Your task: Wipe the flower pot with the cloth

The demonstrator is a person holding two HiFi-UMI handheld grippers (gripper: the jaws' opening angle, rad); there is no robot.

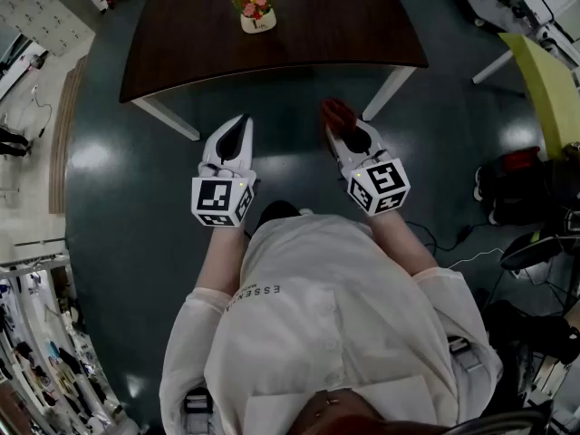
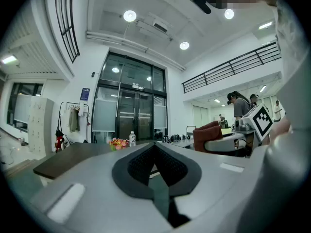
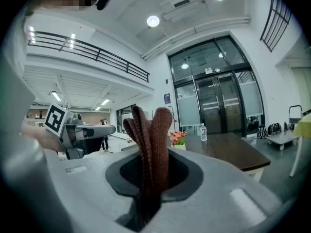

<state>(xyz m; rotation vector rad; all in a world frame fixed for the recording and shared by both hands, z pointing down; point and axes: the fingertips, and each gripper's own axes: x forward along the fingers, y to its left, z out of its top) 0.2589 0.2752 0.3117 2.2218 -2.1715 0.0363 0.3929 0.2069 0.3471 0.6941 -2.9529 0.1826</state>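
Note:
The flower pot (image 1: 256, 12), small and cream with pink and red flowers, stands at the far side of the dark brown table (image 1: 344, 25). It also shows in the left gripper view as the flower pot (image 2: 116, 143) and in the right gripper view as the flower pot (image 3: 178, 140), well ahead of both grippers. My right gripper (image 1: 343, 125) is shut on a reddish-brown knitted cloth (image 3: 150, 135) that sticks up out of its jaws. My left gripper (image 1: 239, 123) is shut with nothing in it. Both are held level over the floor, short of the table's near edge.
A water bottle (image 3: 203, 131) stands on the table behind the pot. White table legs (image 1: 168, 119) reach down at the near corners. A yellow-green chair (image 1: 548, 89), bags and cables (image 1: 521, 179) sit on the floor at right. Shelving (image 1: 45, 333) is at lower left.

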